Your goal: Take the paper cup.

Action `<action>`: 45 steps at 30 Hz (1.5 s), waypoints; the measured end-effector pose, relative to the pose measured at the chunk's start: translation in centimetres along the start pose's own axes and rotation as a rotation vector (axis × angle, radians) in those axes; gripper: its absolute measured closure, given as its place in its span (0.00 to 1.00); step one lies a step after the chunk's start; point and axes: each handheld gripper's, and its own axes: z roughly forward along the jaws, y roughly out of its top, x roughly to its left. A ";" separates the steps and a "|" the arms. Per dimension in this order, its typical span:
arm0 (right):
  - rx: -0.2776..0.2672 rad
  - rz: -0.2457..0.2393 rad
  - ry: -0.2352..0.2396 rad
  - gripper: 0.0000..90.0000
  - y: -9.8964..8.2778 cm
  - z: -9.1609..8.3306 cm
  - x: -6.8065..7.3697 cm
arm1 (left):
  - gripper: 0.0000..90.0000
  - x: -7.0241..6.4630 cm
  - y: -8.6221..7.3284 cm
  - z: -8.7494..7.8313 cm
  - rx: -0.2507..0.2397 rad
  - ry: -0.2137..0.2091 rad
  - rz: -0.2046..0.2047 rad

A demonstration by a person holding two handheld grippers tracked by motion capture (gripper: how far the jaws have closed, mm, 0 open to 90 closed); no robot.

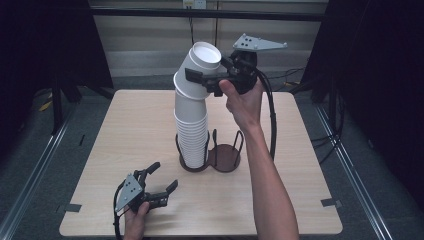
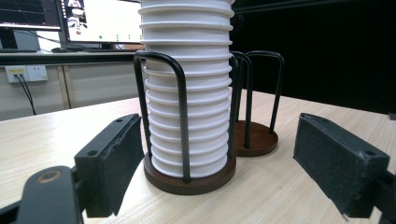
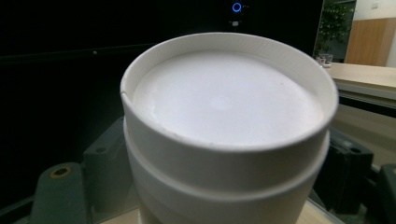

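Two cups (image 1: 200, 67) at least sit clamped between my right fingers (image 1: 202, 80), tilted off the top of the stack (image 1: 191, 131) in the wire holder (image 1: 208, 155) — pull sideways and the stack topples; my left fingers (image 1: 161, 181) rest apart, near the holder.

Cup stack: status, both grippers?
Right gripper shut on top cups, tilted off the cup stack. Left gripper open, empty, low near the holder. Nothing in the way.
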 end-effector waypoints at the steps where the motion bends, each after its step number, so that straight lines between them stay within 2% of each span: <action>1: -0.004 0.000 0.005 0.22 0.1 -0.1 0.0 | 0.18 0.0 0.0 0.0 0.000 0.000 0.000; 11: -0.018 0.005 -0.008 0.22 0.4 -1.7 -0.1 | 0.17 0.0 0.0 0.0 0.001 0.003 0.001; 23: -0.015 -0.003 -0.044 0.22 0.4 -4.9 0.0 | 0.17 0.0 0.0 0.0 0.000 0.002 0.004; 28: 0.001 0.001 -0.056 0.22 -0.3 -6.4 0.0 | 0.18 0.0 0.0 0.0 0.002 0.004 0.004; 33: 0.011 0.009 -0.060 0.22 -1.1 -6.9 -0.1 | 0.18 0.0 0.0 0.0 0.005 0.001 0.005; 35: 0.009 0.014 -0.057 0.22 -1.8 -7.3 -0.1 | 0.18 -0.1 0.0 0.1 -0.004 -0.012 -0.011; 37: 0.014 0.015 -0.058 0.22 -2.2 -7.4 0.0 | 0.18 -0.1 0.0 0.2 0.002 -0.004 -0.014; 38: 0.022 0.020 -0.056 0.22 -2.7 -7.5 0.0 | 0.18 0.0 0.1 0.3 0.005 -0.017 -0.051; 39: 0.022 0.020 -0.056 0.22 -2.7 -7.5 0.0 | 0.18 0.0 0.1 0.3 0.005 -0.017 -0.051; 40: 0.030 0.026 -0.056 0.22 -3.5 -7.6 0.0 | 0.18 0.1 0.1 0.3 0.020 -0.038 -0.075; 41: 0.030 0.030 -0.057 0.22 -3.8 -7.7 -0.1 | 0.18 0.1 0.1 0.3 0.020 -0.038 -0.075; 42: 0.028 0.033 -0.057 0.22 -4.1 -7.8 -0.1 | 0.18 0.2 0.2 0.3 0.021 -0.052 -0.053; 45: 0.031 0.041 -0.054 0.22 -4.8 -8.2 -0.1 | 0.18 0.1 0.5 0.3 0.014 -0.072 -0.063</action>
